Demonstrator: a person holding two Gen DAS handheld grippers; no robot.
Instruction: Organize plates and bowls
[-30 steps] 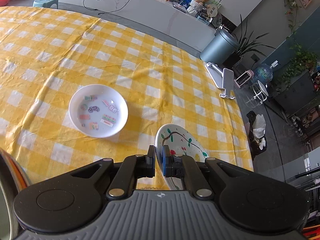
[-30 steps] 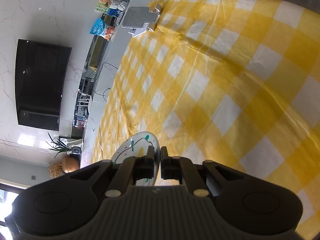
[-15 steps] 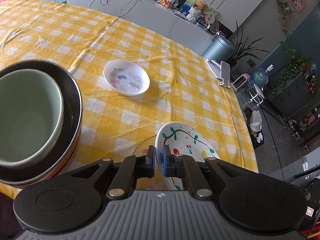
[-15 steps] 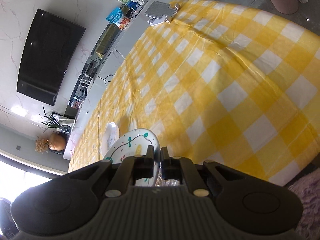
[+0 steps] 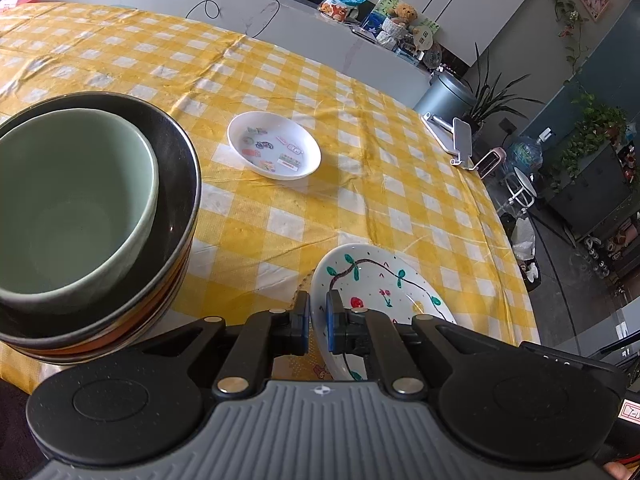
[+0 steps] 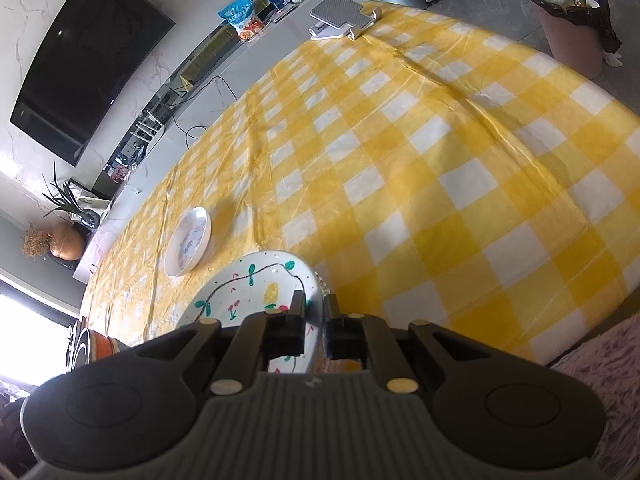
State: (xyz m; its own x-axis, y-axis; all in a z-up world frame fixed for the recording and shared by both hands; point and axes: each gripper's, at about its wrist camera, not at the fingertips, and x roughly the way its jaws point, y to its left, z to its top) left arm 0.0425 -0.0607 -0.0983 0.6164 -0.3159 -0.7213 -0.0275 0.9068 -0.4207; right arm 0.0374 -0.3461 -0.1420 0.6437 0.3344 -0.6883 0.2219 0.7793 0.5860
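A white plate painted with vines and fruit is gripped on both sides. My left gripper is shut on its left rim. My right gripper is shut on its right rim; the plate shows there too. Under it lies a clear patterned plate edge, near the table's front edge. A small white dish with stickers sits further back, also in the right wrist view. A pale green bowl is nested in a stack of dark and orange bowls at the left.
The table has a yellow checked cloth. A phone stand sits at its far right corner, also seen in the right wrist view. A pink bin stands on the floor beyond the table.
Both grippers have moved back toward the front edge with the painted plate held between them. The bowl stack has come into view at the left, and the sticker dish looks further away.
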